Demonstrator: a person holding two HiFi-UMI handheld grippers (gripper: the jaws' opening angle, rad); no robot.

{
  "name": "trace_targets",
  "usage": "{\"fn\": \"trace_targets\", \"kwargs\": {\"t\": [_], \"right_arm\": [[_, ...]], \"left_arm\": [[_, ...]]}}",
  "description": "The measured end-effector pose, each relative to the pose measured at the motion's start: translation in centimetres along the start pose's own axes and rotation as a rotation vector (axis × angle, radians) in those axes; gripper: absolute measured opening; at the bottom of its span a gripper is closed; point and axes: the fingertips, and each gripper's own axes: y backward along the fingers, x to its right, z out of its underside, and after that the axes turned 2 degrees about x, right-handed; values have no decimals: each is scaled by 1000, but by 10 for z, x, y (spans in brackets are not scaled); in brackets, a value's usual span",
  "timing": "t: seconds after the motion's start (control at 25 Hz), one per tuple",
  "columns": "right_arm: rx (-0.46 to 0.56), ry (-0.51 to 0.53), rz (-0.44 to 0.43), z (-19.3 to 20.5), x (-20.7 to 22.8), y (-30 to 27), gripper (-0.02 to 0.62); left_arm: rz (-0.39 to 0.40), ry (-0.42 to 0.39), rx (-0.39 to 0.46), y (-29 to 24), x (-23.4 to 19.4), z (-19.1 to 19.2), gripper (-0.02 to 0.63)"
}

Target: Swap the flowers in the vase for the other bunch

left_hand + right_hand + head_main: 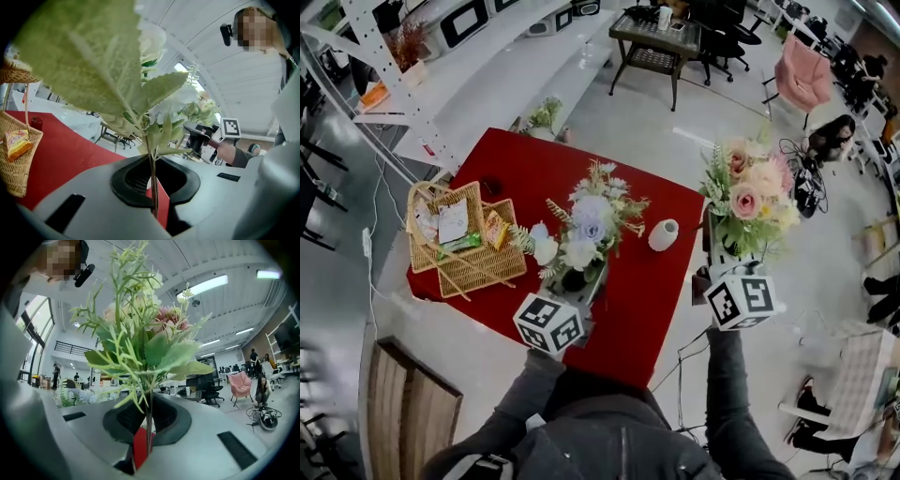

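Left gripper view shows the left gripper (154, 206), its jaws clenched on the thin stem of the white-and-lavender bunch (117, 70), whose leaves fill the upper middle of the frame. Right gripper view shows the right gripper (146, 441) clamped the same way on the stems of the pink bunch (150, 329). In the head view the white vase (663, 234) stands on the red table (647, 309) between the two bunches, with a wicker basket (459, 258) at centre left.

The surface (525, 173) is covered in matt red cloth. The vase (663, 234) is smooth, faintly glossy white; left of it, rough woven wicker baskets (483, 272). The pale bunch (93, 61) and pink bunch (159, 352) have matt, cloth-like leaves.
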Motion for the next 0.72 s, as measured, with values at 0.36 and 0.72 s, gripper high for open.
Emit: {"fn": "trace_targets", "kwargs": {"t": [0.36, 0.72], "right_arm": [[-36, -64, 96, 47, -7, 63, 21], [-78, -79, 162, 91, -16, 107, 22]], "left_arm": [[14, -1, -14, -5, 12, 8, 26], [32, 7, -31, -10, 22, 17, 26]]}}
